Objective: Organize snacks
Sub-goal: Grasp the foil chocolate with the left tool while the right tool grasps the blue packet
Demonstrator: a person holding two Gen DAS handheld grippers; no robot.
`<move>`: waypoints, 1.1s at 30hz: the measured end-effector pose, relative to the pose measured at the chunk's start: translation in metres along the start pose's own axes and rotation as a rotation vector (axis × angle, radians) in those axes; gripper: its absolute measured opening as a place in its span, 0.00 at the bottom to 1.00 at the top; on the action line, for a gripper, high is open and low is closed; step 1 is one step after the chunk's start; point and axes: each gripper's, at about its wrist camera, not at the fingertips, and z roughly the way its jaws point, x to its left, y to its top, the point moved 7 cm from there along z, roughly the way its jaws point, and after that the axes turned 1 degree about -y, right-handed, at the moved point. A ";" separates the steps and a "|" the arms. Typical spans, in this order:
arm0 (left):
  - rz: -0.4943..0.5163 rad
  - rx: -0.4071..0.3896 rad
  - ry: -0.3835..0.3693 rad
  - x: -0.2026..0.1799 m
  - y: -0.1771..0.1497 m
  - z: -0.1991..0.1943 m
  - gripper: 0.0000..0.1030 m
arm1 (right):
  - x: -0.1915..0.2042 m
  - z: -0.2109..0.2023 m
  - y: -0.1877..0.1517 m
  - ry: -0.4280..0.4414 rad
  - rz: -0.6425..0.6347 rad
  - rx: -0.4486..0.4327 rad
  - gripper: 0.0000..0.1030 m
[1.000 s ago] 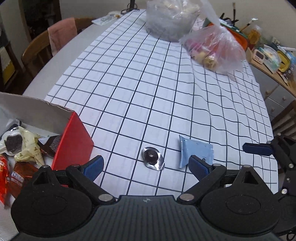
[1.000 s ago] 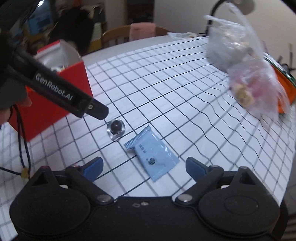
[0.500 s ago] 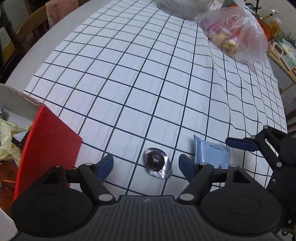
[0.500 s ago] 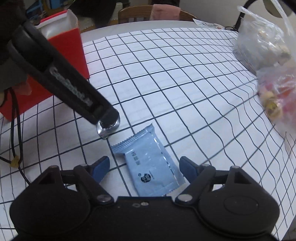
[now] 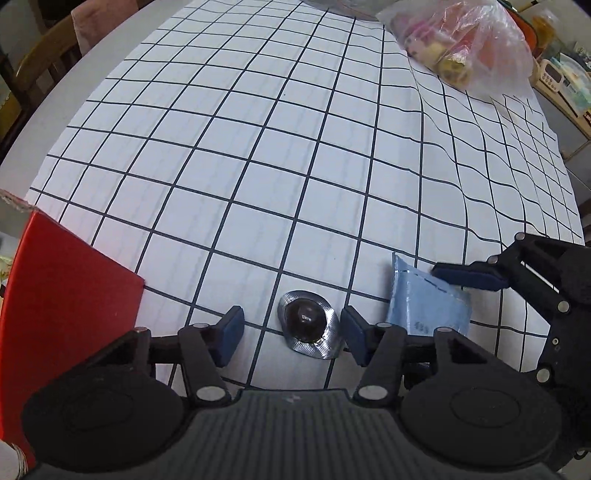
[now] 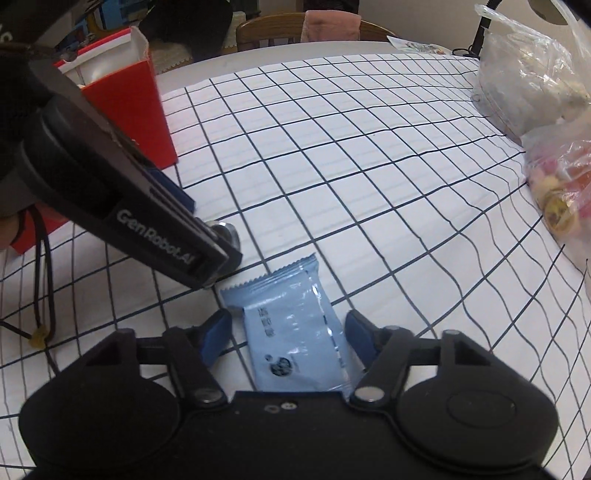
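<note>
Left wrist: one foil-cupped chocolate (image 5: 308, 325), one blue packet (image 5: 424, 306), one red box (image 5: 62, 295).

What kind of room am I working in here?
Most likely a dining area in a home. A checked tablecloth covers a large table, a wooden chair with a pink cloth over its back stands at the far side, and plastic bags of snacks sit on the table.

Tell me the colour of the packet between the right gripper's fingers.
Light blue packet, clearest in the right wrist view.
</note>
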 end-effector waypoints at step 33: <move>-0.021 -0.030 -0.068 0.021 -0.043 -0.048 0.22 | 0.043 -0.080 -0.037 -0.156 0.393 -0.069 0.45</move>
